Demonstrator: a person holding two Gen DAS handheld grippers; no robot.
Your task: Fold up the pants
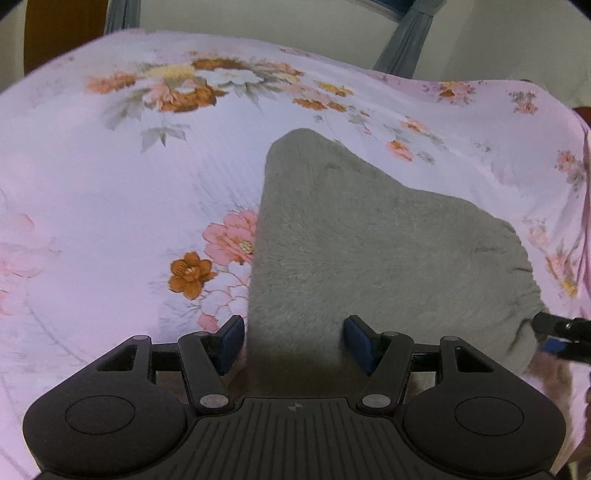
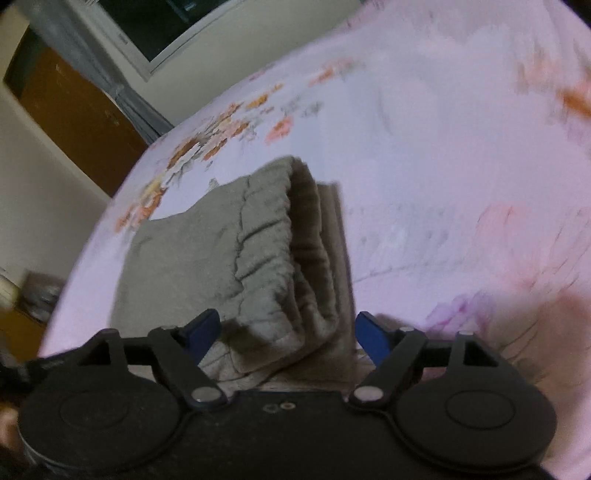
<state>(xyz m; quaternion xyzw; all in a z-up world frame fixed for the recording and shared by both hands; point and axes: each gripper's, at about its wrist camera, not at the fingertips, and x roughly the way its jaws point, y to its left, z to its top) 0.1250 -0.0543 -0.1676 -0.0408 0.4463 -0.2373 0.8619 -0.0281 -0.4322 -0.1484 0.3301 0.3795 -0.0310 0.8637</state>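
Observation:
Grey fleece pants lie folded on a pink floral bedsheet. My left gripper is shut on the near folded edge of the pants: the fabric fills the gap and both blue pads press its sides. In the right wrist view the gathered waistband of the pants lies stacked in layers between the fingers of my right gripper, which is open, its pads standing clear of the cloth. My right gripper also shows at the right edge of the left wrist view, beside the waistband end.
The bedsheet spreads wide around the pants. Beyond the bed's far edge are a pale wall, grey curtains, a brown wooden door and a dark window.

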